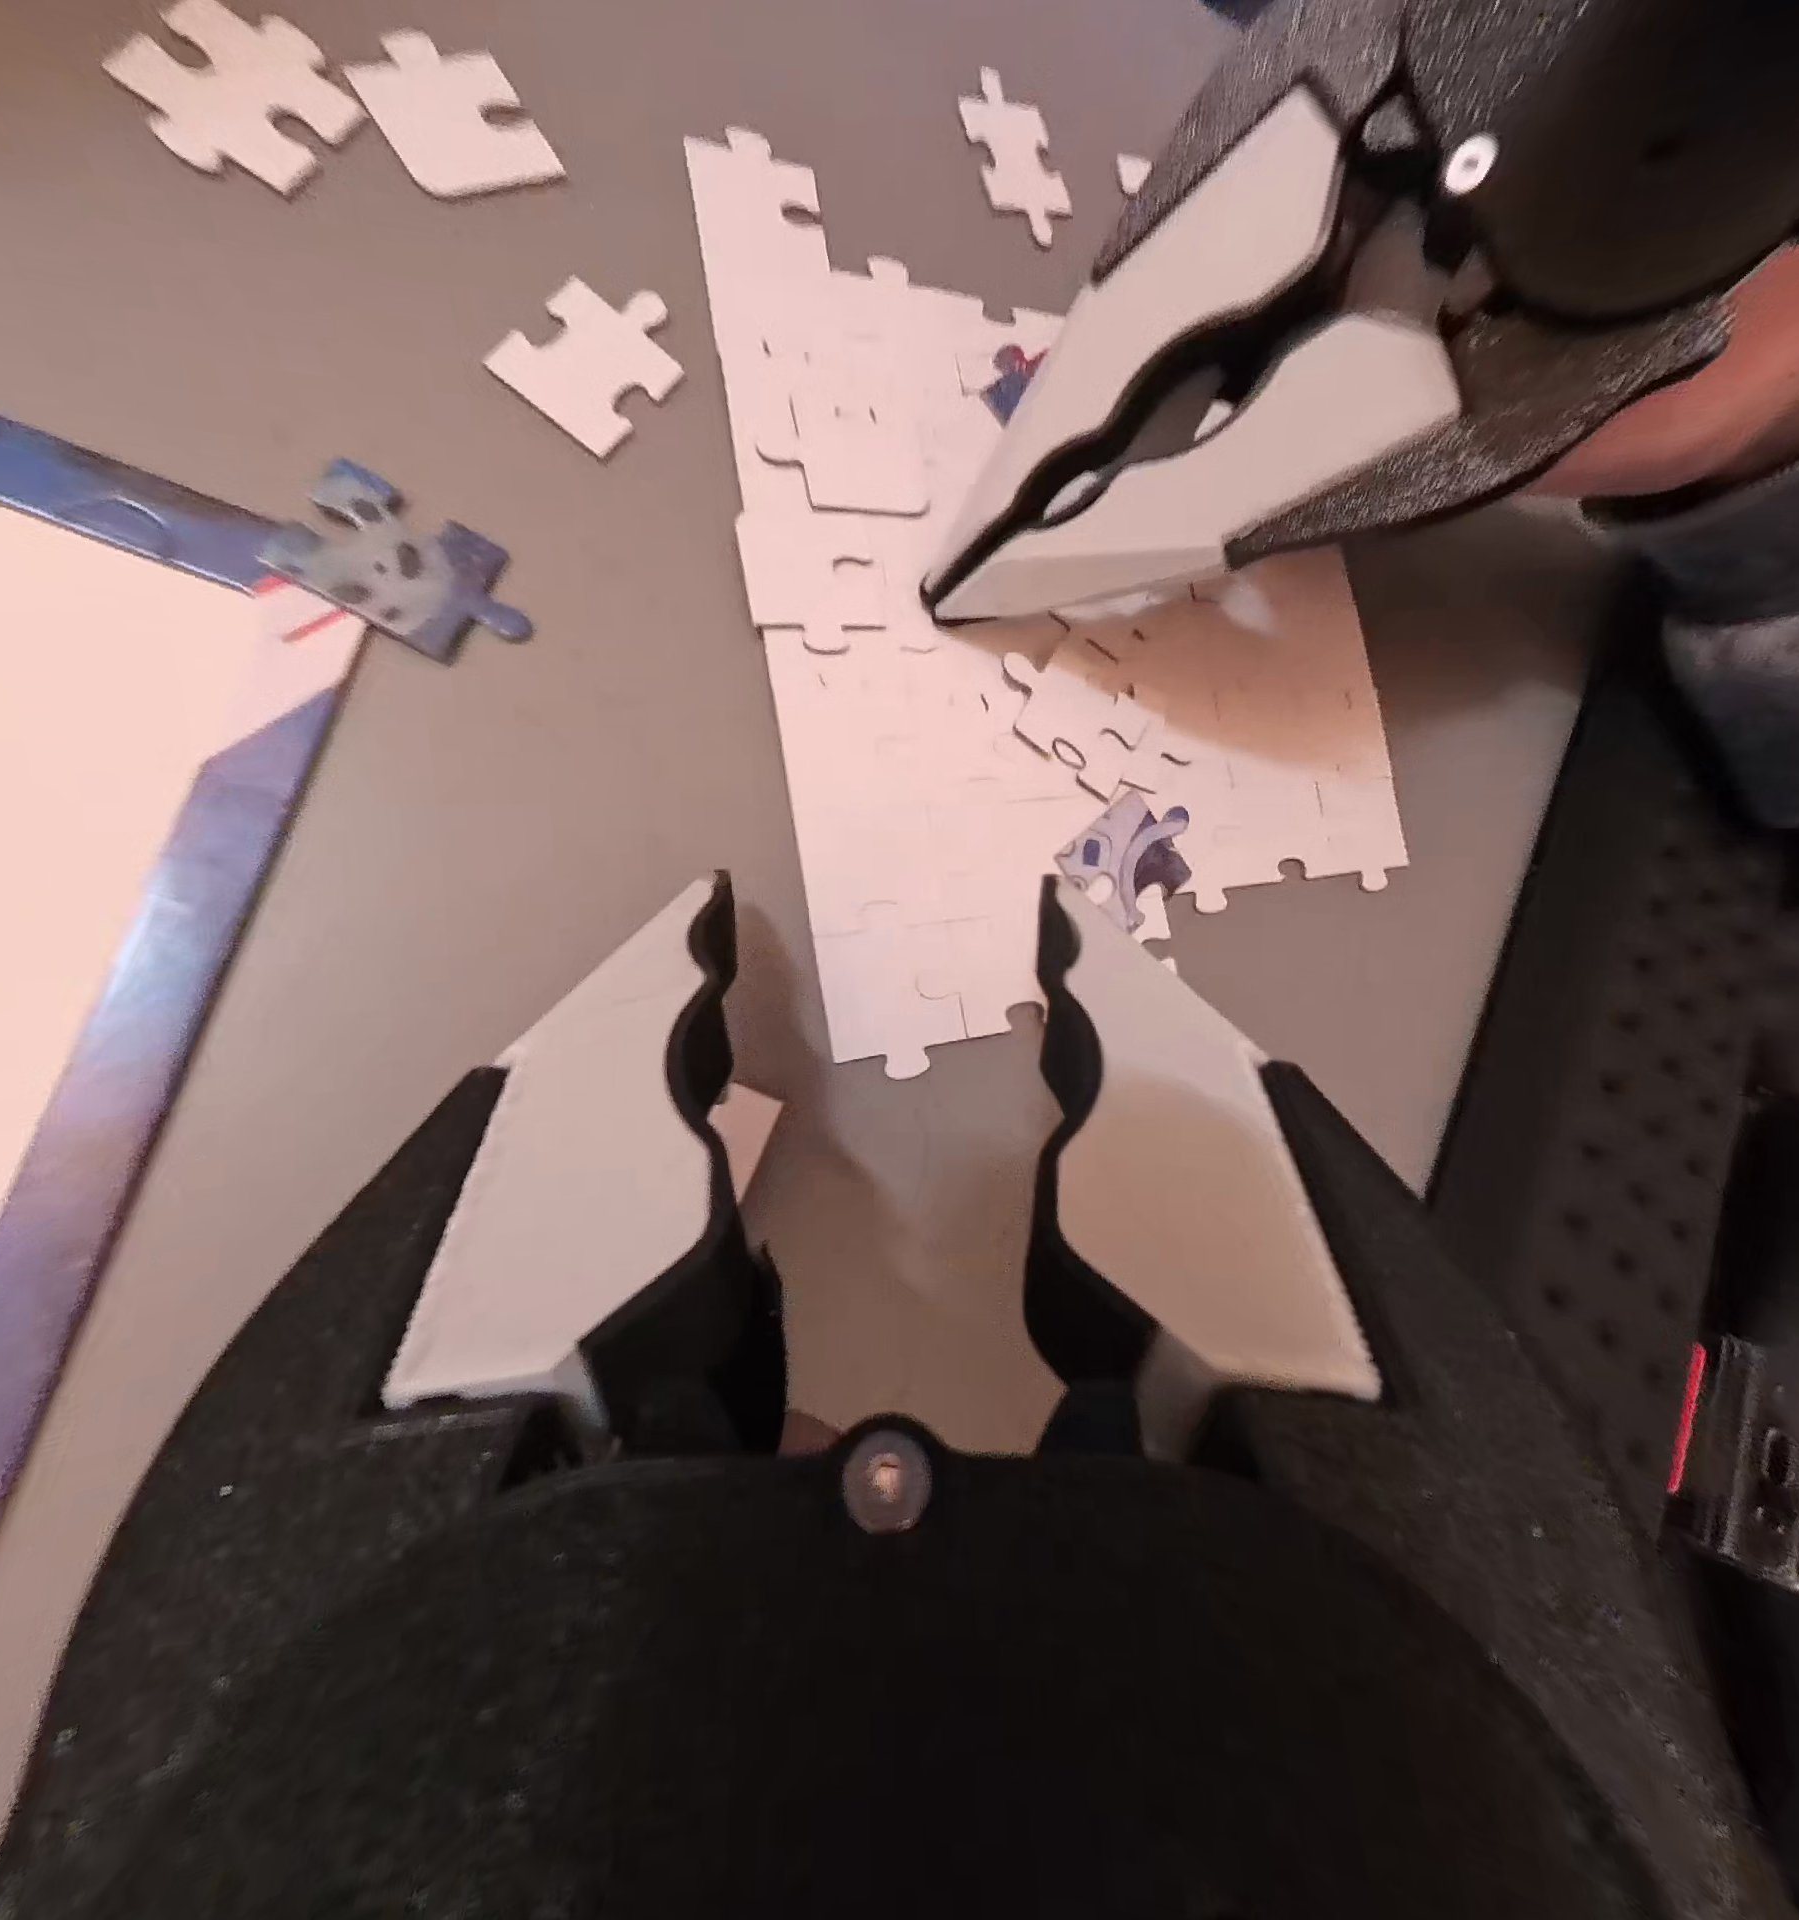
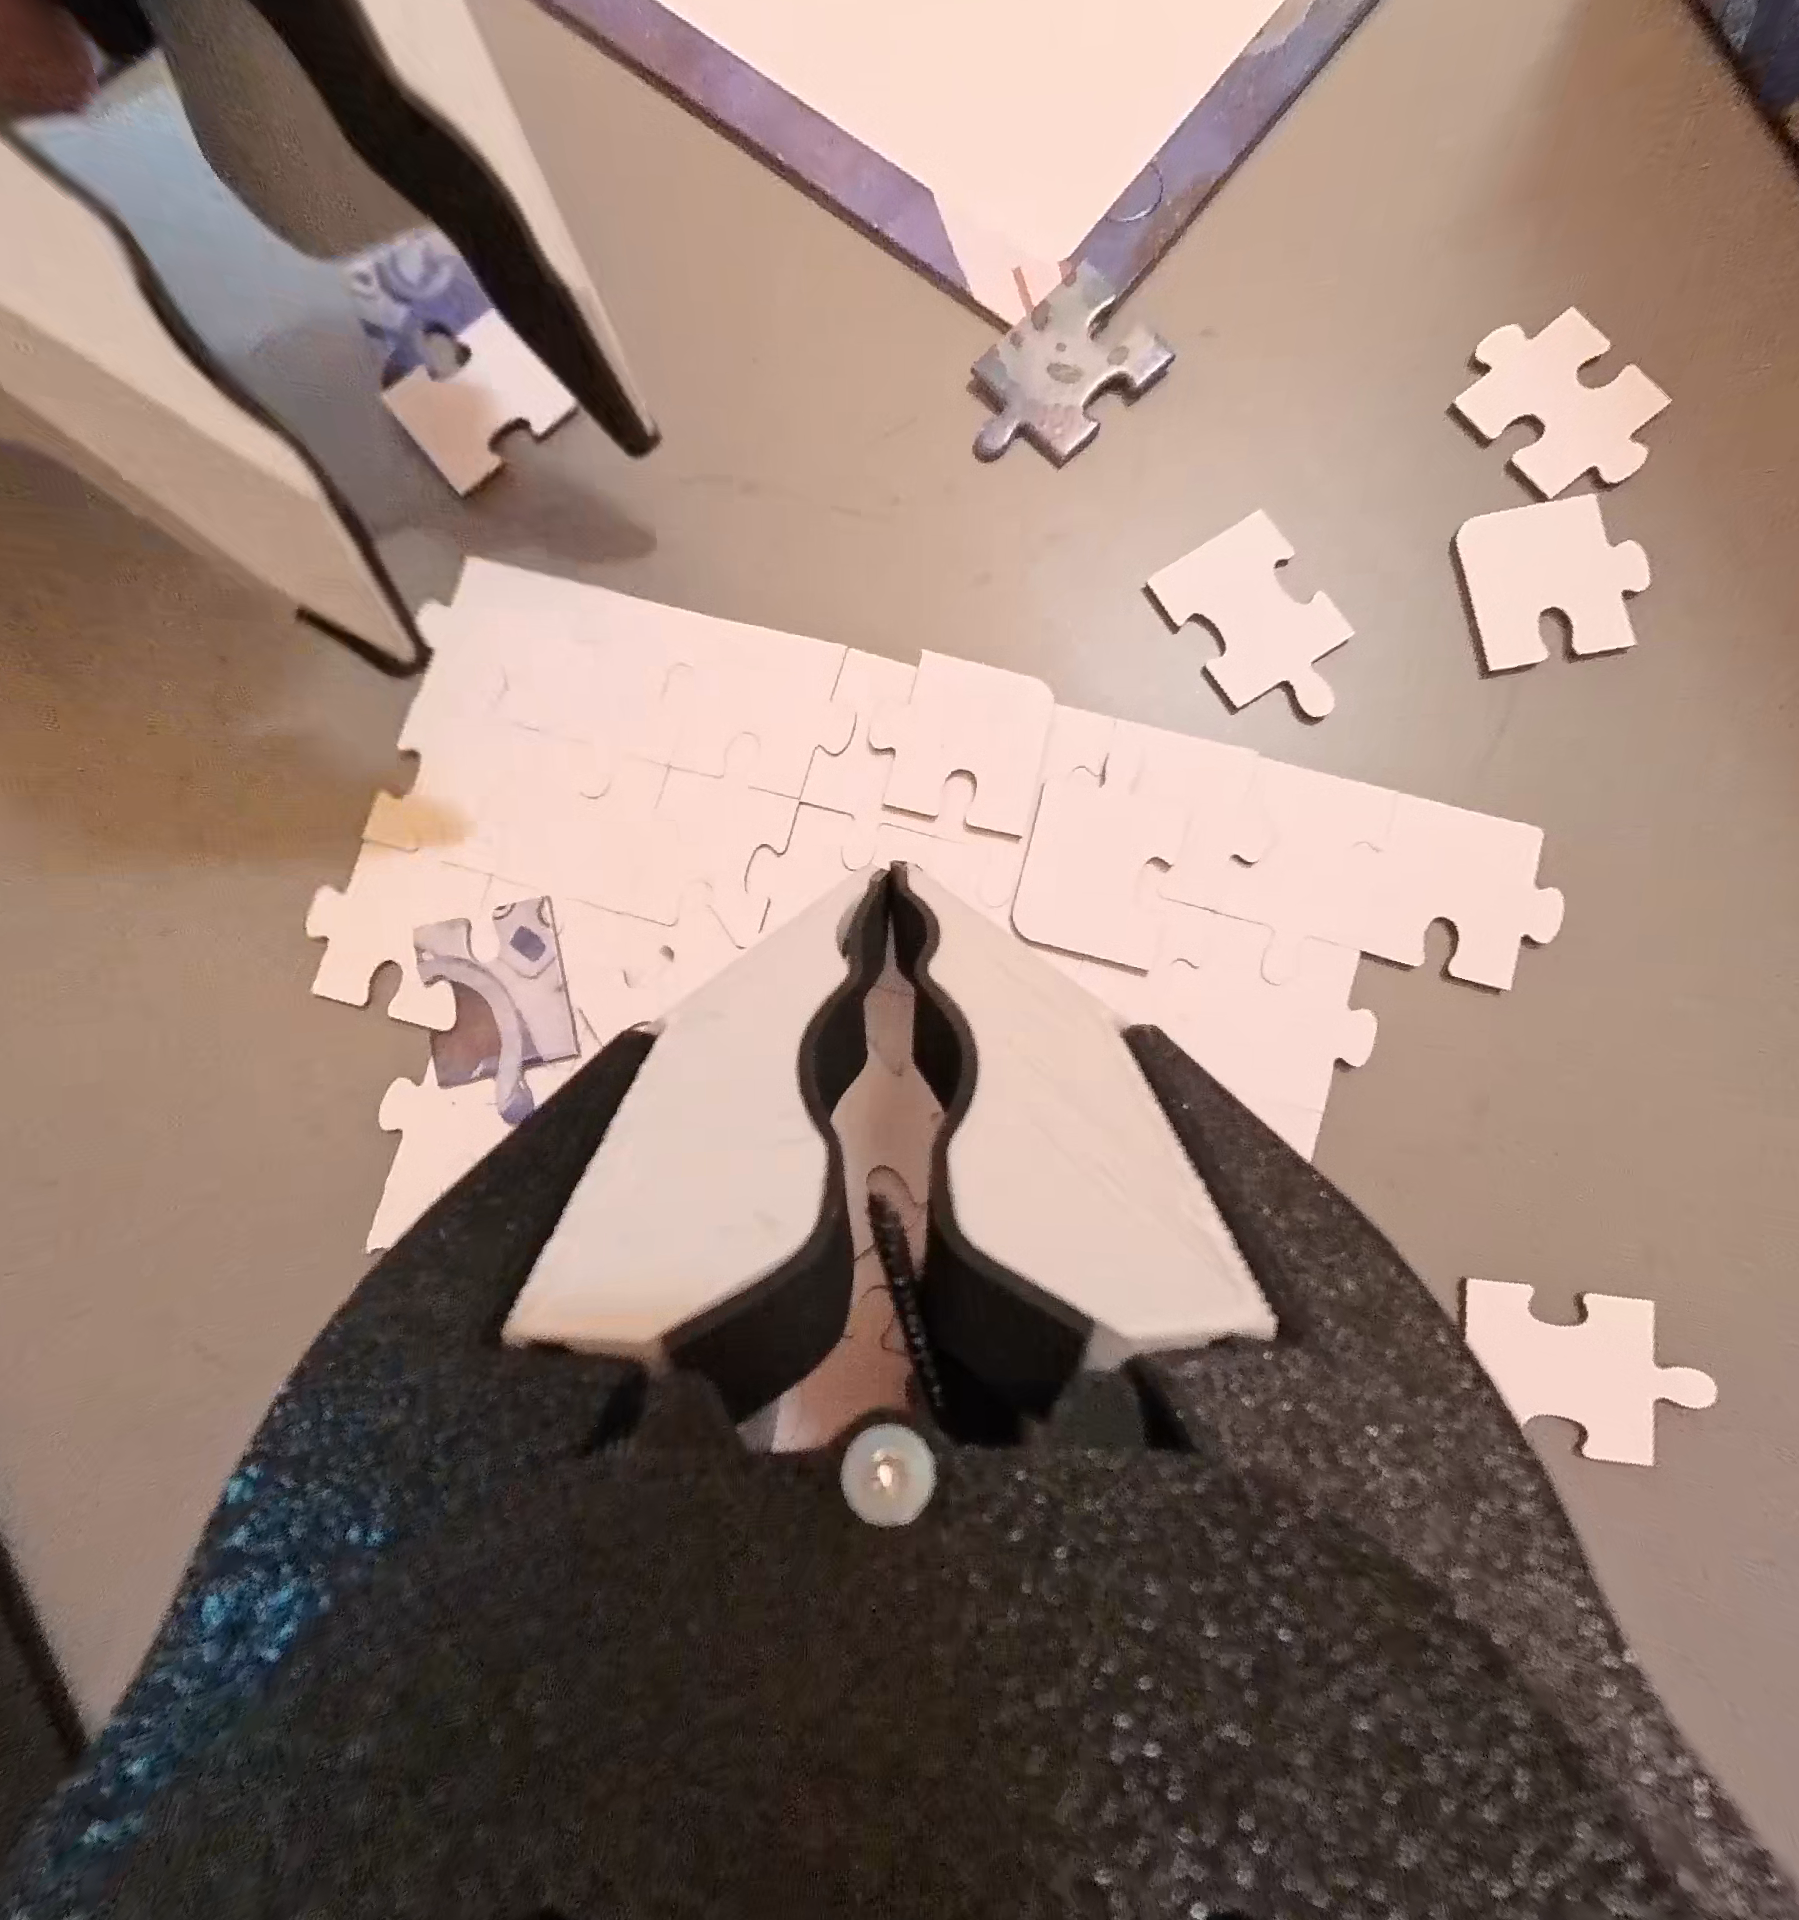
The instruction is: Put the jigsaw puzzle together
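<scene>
While right tongs (image 2: 892,883) pinch shut on assembled puzzle (image 2: 583,727) | left tongs (image 1: 884,894) gape.

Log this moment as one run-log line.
left gripper: open, empty | right gripper: shut, tips on white face-down assembled puzzle sheet | loose white pieces around

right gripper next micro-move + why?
Probably lift the shut right gripper slightly off the assembled puzzle sheet: its tips rest on it holding nothing, one white piece lies unseated on top, and the left gripper hangs open.
</scene>
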`<state>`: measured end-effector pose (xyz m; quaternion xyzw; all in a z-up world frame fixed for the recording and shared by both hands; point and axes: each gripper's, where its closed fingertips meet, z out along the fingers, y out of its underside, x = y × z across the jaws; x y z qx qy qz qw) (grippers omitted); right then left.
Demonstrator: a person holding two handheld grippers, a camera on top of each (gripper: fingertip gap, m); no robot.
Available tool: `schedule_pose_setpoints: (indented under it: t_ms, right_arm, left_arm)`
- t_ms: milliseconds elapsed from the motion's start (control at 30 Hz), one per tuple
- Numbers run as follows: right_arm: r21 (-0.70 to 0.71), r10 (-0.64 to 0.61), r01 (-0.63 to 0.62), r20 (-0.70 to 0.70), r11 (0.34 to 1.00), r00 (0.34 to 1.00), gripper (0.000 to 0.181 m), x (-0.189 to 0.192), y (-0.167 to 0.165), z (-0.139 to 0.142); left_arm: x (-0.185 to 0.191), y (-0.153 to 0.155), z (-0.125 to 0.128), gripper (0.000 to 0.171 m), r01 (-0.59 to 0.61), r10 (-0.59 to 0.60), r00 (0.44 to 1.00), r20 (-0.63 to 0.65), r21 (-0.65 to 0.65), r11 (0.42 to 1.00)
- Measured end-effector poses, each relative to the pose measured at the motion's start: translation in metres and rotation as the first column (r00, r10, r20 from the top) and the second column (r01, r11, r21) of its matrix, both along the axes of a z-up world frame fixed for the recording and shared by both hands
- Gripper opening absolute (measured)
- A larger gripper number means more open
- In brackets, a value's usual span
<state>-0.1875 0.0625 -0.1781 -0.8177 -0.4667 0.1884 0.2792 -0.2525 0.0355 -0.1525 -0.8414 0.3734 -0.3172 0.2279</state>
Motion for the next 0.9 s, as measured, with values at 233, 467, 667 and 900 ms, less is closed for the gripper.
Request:
schedule_pose_setpoints:
  t_ms: [233,467,667,900]
  right_arm:
    - [0.01,-0.013,0.013,0.002,1.0,1.0,0.0,-0.001,0.001,0.0]
    - [-0.005,-0.033,0.033,-0.008,0.999,0.999,0.0,-0.002,0.001,0.0]
    - [0.041,-0.016,0.015,0.028,0.999,0.999,0.0,-0.002,0.001,0.0]
    - [0.039,0.09,-0.086,-0.126,0.996,0.988,0.0,-0.002,-0.013,0.033]
  left_arm:
    - [0.016,-0.02,-0.021,0.076,0.015,0.005,0.988,-0.153,0.13,0.991]
    - [0.042,-0.046,-0.001,0.044,0.032,-0.035,0.998,0.046,0.053,0.998]
    - [0.05,-0.044,0.012,0.045,-0.026,0.024,0.989,0.144,0.016,1.0]
    - [0.027,-0.038,-0.01,0.052,-0.194,0.202,0.977,0.069,-0.106,0.975]
